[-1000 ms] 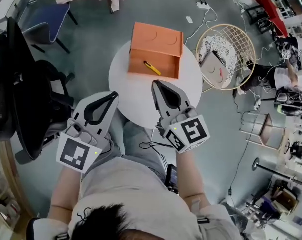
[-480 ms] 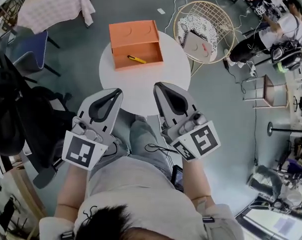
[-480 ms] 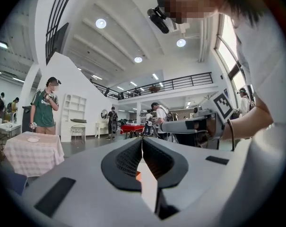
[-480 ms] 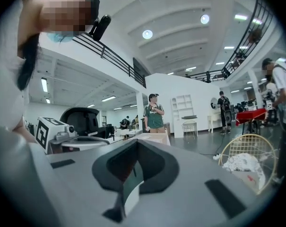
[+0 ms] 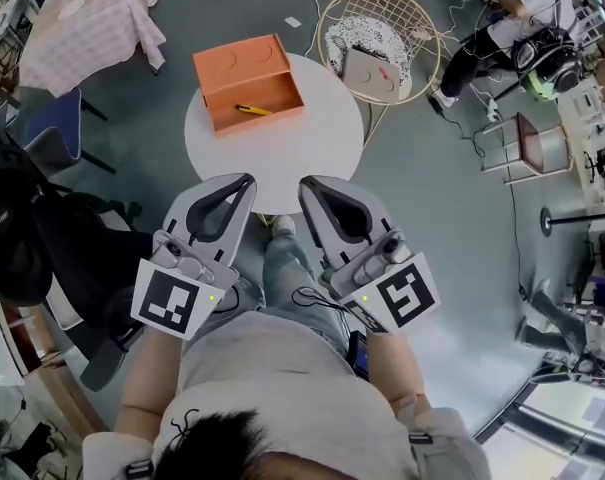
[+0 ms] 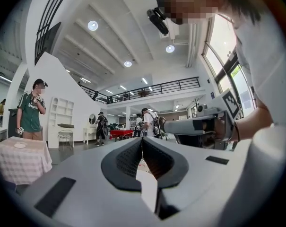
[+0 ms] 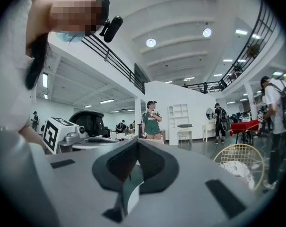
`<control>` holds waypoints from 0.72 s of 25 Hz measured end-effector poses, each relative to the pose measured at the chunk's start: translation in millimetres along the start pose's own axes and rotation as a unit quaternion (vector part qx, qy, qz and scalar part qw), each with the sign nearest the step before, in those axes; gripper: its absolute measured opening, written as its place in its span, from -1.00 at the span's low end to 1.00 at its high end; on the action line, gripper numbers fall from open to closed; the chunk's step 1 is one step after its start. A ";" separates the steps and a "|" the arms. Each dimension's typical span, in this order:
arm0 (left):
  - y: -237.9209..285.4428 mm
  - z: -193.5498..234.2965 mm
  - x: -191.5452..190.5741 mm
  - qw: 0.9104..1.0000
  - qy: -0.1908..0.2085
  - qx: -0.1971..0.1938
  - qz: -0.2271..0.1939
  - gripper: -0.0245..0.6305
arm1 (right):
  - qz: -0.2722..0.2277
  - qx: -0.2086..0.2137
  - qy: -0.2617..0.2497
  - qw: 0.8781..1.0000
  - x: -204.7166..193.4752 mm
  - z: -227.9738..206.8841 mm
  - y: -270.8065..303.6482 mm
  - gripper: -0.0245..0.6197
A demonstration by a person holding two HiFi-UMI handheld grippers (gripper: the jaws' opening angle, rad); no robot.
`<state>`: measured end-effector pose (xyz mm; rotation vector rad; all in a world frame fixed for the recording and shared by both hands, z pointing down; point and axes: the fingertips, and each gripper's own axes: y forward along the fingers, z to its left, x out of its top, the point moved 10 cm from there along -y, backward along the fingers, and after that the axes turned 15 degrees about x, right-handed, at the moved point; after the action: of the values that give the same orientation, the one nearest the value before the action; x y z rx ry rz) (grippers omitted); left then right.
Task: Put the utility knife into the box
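Observation:
An open orange box point(image 5: 247, 83) stands on the far side of a round white table point(image 5: 292, 153). A yellow utility knife point(image 5: 252, 109) lies inside it. My left gripper point(image 5: 248, 180) and right gripper point(image 5: 307, 184) hover side by side over my lap, short of the table's near edge and well apart from the box. Both are shut with nothing in them. In the left gripper view the jaws point(image 6: 142, 141) meet and point up into the hall. The right gripper view shows the same closed jaws point(image 7: 136, 143).
A round wire basket chair point(image 5: 382, 43) with cushions stands right of the table. A pink checked table point(image 5: 87, 23) and a blue chair point(image 5: 42, 118) stand at the far left, a black chair point(image 5: 22, 238) at my left. People stand at the far right.
The table and box have drawn farther away and shifted left in the head view. Both grippers have come back toward my body, still shut. The knife stays in the box.

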<state>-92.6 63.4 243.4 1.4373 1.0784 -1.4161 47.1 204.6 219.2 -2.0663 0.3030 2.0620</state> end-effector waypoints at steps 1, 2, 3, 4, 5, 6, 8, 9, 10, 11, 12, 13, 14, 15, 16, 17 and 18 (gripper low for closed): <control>-2.1 -2.9 0.6 1.000 0.001 -0.001 0.000 -0.88 | -0.002 -0.001 -0.003 1.000 1.1 2.8 -2.8 -0.90; -4.3 -5.2 1.4 1.000 0.001 -0.002 -0.001 -0.88 | -0.004 -0.002 -0.005 1.000 2.2 5.2 -5.2 -0.90; -6.6 -6.8 2.1 1.000 0.001 -0.001 -0.002 -0.88 | -0.006 -0.002 -0.007 1.000 3.1 7.3 -6.8 -0.90; -9.1 -7.8 2.7 1.000 0.001 0.000 -0.003 -0.88 | -0.008 -0.002 -0.008 1.000 3.6 9.4 -7.7 -0.90; -11.8 -8.4 3.1 1.000 0.002 0.001 -0.005 -0.88 | -0.009 -0.001 -0.009 1.000 3.6 11.4 -7.9 -0.90; -14.3 -8.6 3.5 1.000 0.003 0.003 -0.006 -0.88 | -0.009 0.001 -0.010 1.000 3.4 13.4 -7.7 -0.90; -18.1 -8.5 4.9 1.000 0.003 0.006 -0.009 -0.88 | -0.011 0.004 -0.010 1.000 3.8 16.2 -6.3 -0.90; -19.5 -8.4 6.2 1.000 0.003 0.008 -0.010 -0.88 | -0.012 0.007 -0.010 1.000 4.7 17.4 -5.4 -0.90; -21.0 -8.3 7.7 1.000 0.002 0.010 -0.011 -0.88 | -0.013 0.010 -0.009 1.000 5.9 18.6 -4.4 -0.90; -22.7 -8.5 9.0 1.000 0.002 0.013 -0.012 -0.88 | -0.016 0.014 -0.007 1.000 7.1 20.2 -3.4 -0.90; -24.8 -8.9 10.1 1.000 0.002 0.015 -0.011 -0.88 | -0.017 0.017 -0.006 1.000 8.0 22.0 -2.7 -0.90; -27.1 -9.4 10.8 1.000 0.002 0.018 -0.011 -0.88 | -0.017 0.020 -0.006 1.000 8.4 23.7 -2.7 -0.90; -29.5 -10.1 11.3 1.000 0.003 0.020 -0.012 -0.88 | -0.018 0.022 -0.007 1.000 9.0 25.4 -2.7 -0.90; -32.1 -10.7 11.7 1.000 0.003 0.022 -0.013 -0.88 | -0.020 0.025 -0.007 0.999 10.0 27.3 -2.7 -0.90; -34.9 -11.4 12.1 1.000 0.003 0.025 -0.014 -0.88 | -0.023 0.028 -0.008 0.999 11.3 29.5 -2.6 -0.90; -38.0 -12.0 12.6 1.000 0.003 0.027 -0.015 -0.88 | -0.027 0.031 -0.008 0.999 13.0 32.0 -2.5 -0.90; -41.0 -12.7 13.4 0.999 0.004 0.029 -0.016 -0.88 | -0.028 0.033 -0.009 0.999 14.6 34.3 -2.6 -0.90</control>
<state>-128.2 87.8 230.6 1.4724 1.0781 -1.4764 15.0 216.9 204.6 -1.9929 0.3019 2.0099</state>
